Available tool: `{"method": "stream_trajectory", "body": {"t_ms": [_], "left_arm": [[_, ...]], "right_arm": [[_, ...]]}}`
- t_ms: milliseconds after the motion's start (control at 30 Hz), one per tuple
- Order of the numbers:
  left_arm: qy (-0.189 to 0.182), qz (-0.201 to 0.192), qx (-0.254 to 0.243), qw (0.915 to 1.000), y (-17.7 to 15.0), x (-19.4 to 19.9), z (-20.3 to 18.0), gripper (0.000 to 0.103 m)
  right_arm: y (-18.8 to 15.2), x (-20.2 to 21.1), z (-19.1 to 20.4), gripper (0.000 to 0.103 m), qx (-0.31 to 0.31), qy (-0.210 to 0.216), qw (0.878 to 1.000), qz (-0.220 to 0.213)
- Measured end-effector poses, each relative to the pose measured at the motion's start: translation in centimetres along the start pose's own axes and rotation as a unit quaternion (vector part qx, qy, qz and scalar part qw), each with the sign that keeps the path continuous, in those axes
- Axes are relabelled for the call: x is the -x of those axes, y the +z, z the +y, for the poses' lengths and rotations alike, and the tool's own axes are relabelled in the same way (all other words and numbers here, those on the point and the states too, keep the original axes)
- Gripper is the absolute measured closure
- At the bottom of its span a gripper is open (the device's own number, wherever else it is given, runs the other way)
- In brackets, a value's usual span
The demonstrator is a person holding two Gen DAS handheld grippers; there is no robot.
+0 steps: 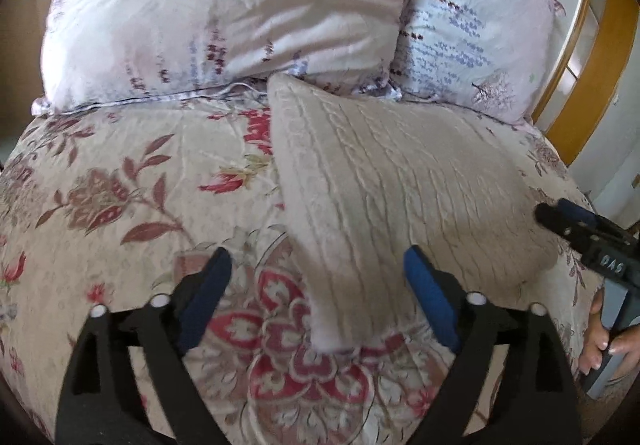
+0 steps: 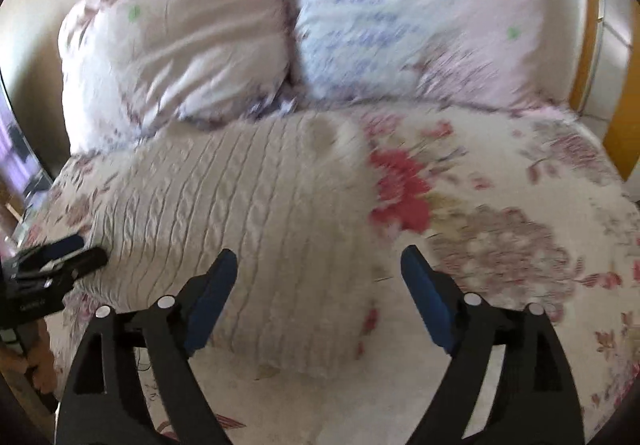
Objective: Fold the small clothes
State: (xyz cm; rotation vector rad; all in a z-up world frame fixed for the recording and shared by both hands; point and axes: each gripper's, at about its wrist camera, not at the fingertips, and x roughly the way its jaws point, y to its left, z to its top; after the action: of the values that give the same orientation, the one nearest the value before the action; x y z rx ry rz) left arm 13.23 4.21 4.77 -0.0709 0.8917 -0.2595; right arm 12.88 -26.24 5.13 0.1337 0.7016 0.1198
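A beige cable-knit garment (image 1: pixel 384 181) lies folded on the floral bedspread (image 1: pixel 120 185) of a bed, occupying the centre of the left wrist view and the centre-left of the right wrist view (image 2: pixel 240 213). Its far edge lies near two patterned pillows (image 1: pixel 224 13) at the top of the frame.

Left hand-held gripper (image 1: pixel 318 285): blue-padded fingers spread wide, holding nothing. The near corner of the garment lies between the fingers at the lower centre of the frame. Whether the pads touch the fabric cannot be determined.

Right hand-held gripper (image 2: pixel 318 285): fingers spread wide, holding nothing. The garment's right edge runs between them; the left finger sits over the knit, the right finger over bare bedspread (image 2: pixel 500 245).

In the left wrist view the right hand-held gripper (image 1: pixel 560 221) appears at the right edge, tip at the garment's border. In the right wrist view the left hand-held gripper (image 2: pixel 76 249) appears at the left edge, tip at the knit's left border.

A wooden headboard (image 1: pixel 592 57) is visible at upper right.
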Motion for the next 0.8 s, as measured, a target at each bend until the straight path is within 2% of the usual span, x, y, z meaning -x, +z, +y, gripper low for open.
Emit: {"method": "stream_trajectory", "body": {"t_ms": [33, 100, 233, 367, 533, 800], "left_arm": [[0.004, -0.006, 0.001, 1.0, -0.4, 0.4, 0.1, 0.012], [0.017, -0.012, 0.003, 0.9998, -1.0, 1.1, 0.2, 0.005], [0.032, -0.013, 0.005, 0.9994, -2.1, 1.6, 0.2, 0.002], [0.039, 0.003, 0.006, 0.9992, -3.2, 1.2, -0.1, 0.002], [0.053, 0.023, 0.0, 0.9983, -4.1, 0.5, -0.7, 0.002], [0.075, 0.049, -0.018, 0.9958, -4.9, -0.5, -1.7, 0.002]], "right_arm": [[-0.1, 0.5, -0.1, 0.002, -0.003, -0.005, 1.0, -0.008], [-0.6, 1.4, -0.3, 0.001, -0.005, -0.013, 1.0, -0.026], [-1.5, 2.2, 0.1, 0.001, 0.002, -0.038, 0.999, -0.036], [-2.8, 1.9, 1.0, 0.001, 0.013, -0.015, 1.0, -0.015], [-4.2, 1.5, 2.4, 0.001, 0.025, -0.015, 1.0, 0.002], [-5.9, -0.6, 3.0, 0.001, 0.012, -0.019, 0.998, 0.065]]}}
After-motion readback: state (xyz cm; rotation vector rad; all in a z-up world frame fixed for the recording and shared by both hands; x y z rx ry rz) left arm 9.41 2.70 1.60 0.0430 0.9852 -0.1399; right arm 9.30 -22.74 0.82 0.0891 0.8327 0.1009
